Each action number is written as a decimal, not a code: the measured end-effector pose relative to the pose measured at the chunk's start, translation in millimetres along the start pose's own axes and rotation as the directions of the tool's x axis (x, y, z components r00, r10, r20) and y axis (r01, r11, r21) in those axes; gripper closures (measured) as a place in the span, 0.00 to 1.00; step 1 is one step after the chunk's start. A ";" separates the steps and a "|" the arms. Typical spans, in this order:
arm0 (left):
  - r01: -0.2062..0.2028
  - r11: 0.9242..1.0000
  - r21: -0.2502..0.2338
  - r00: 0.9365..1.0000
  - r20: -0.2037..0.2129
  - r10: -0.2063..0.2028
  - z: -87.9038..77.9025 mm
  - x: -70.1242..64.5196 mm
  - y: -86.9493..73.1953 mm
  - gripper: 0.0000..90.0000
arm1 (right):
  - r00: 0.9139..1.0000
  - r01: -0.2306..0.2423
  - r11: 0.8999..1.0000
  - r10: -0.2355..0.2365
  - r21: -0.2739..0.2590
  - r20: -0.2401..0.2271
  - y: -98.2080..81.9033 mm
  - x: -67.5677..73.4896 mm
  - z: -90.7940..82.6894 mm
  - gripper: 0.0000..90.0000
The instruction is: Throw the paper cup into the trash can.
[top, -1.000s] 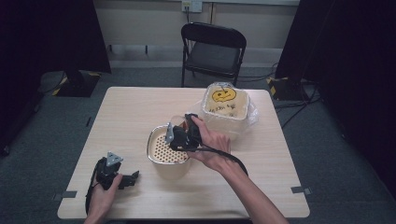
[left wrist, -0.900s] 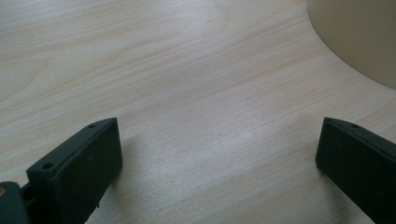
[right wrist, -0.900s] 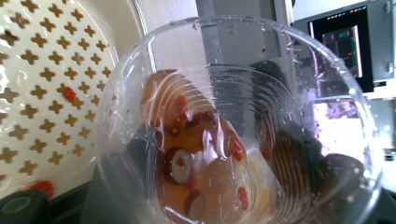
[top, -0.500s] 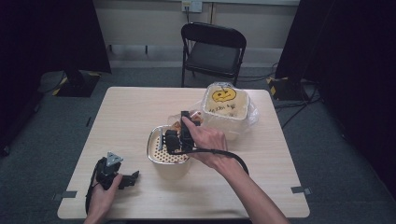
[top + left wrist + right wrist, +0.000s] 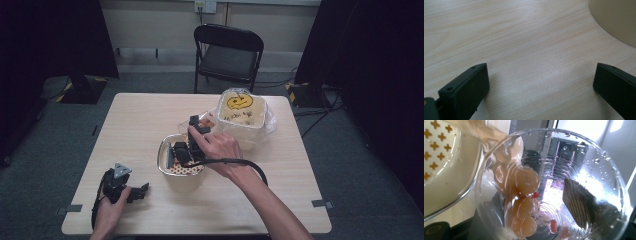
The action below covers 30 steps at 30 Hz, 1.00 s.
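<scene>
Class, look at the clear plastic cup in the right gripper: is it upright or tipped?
Tipped. The clear plastic cup lies over toward the strainer bowl, and its round balls and brownish liquid slide toward the rim.

chair [image 5: 228, 52] behind table [image 5: 140, 120] | pumpkin-lidded tub [image 5: 241, 112] at far right

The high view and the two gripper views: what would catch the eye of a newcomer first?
Most striking is the clear plastic cup, tipped in the right hand-held gripper over the strainer bowl in the middle of the table, with pale round balls and brownish liquid running out. Behind it stands a tub with a pumpkin face. The left hand-held gripper rests open near the table's front left corner.
</scene>
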<state>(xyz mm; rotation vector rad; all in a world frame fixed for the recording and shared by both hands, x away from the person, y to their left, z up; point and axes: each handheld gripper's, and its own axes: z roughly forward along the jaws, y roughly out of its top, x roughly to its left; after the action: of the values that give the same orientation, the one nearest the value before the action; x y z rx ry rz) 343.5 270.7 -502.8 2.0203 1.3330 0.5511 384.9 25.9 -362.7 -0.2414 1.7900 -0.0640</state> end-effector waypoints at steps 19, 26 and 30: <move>0.006 1.000 -0.004 1.000 0.002 -0.006 0.3 -0.3 -0.1 0.00 | 0.923 0.325 0.940 -0.340 0.110 0.180 4.5 15.4 1.3 0.51; 0.006 1.000 -0.004 1.000 0.002 -0.006 0.3 -0.3 -0.1 0.00 | 0.878 0.409 0.902 -0.429 0.136 0.210 4.7 21.5 1.6 0.51; 0.003 1.000 -0.001 1.000 0.001 -0.003 0.1 -0.2 -0.1 0.00 | 0.854 0.448 0.880 -0.474 0.161 0.215 3.8 22.8 3.8 0.51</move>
<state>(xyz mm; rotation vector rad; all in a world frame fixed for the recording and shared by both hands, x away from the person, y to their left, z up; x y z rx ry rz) 343.4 270.5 -502.9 2.0177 1.3344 0.5493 383.2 25.5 -386.0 -0.5771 1.4396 -0.4536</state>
